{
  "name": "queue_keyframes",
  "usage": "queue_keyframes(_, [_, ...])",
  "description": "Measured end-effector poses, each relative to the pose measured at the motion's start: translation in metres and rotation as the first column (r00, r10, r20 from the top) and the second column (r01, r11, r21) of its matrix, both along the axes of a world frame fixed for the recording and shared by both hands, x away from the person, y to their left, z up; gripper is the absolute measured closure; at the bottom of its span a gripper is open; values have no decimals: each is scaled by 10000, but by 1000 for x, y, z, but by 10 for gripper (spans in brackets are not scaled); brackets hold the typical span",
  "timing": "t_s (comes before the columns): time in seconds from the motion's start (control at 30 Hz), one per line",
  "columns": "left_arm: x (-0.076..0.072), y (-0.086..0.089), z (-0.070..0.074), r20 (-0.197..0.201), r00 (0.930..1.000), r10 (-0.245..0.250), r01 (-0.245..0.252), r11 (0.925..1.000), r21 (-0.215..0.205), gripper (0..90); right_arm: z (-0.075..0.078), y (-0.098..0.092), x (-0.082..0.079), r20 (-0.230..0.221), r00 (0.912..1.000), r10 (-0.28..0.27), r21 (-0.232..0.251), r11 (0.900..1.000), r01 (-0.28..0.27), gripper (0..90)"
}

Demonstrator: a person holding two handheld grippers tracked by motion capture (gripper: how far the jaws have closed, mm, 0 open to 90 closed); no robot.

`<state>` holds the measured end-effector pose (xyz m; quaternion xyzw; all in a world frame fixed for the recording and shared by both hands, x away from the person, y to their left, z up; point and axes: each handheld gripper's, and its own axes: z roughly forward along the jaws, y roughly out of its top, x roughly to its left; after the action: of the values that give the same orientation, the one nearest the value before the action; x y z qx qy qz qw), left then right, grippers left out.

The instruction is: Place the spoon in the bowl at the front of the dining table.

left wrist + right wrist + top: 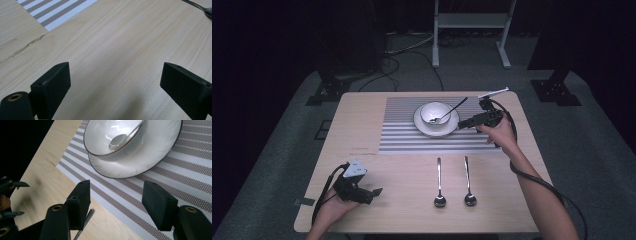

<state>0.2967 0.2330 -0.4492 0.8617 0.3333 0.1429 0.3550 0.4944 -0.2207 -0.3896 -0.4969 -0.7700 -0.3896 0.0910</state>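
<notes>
Near the desk's (362, 115) far right edge, the right gripper (463, 124) gapes empty beside the plate (452, 130) — left gripper (377, 191) open too, near corner.

Both tongs (378, 191) (460, 125) open, empty.

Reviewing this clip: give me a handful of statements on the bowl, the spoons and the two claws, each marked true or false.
1. A spoon rests in the bowl. True.
2. The bowl sits directly on the bare table. False: it stands on a plate, which lies on the striped placemat.
3. Two spoons lie side by side on the wood in front of the placemat. True.
4. The right claw grips the plate's rim. False: its jaws are open with nothing between them, beside the plate.
5. The left claw holds a spoon. False: it is open over bare wood near the table's front left corner.
</notes>
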Motion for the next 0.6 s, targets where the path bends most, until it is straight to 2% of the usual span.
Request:
queue_keyframes(0.27, [0, 1, 0, 38, 10000, 9, -9, 10000, -11, 83, -8, 1, -17, 14, 9992, 405, -115, 9991, -405, 377])
queue_keyframes(0.6, [0, 0, 0, 39, 10000, 1, -1, 10000, -23, 83, -25, -7, -52, -97, 9953, 959, -415, 9945, -962, 372])
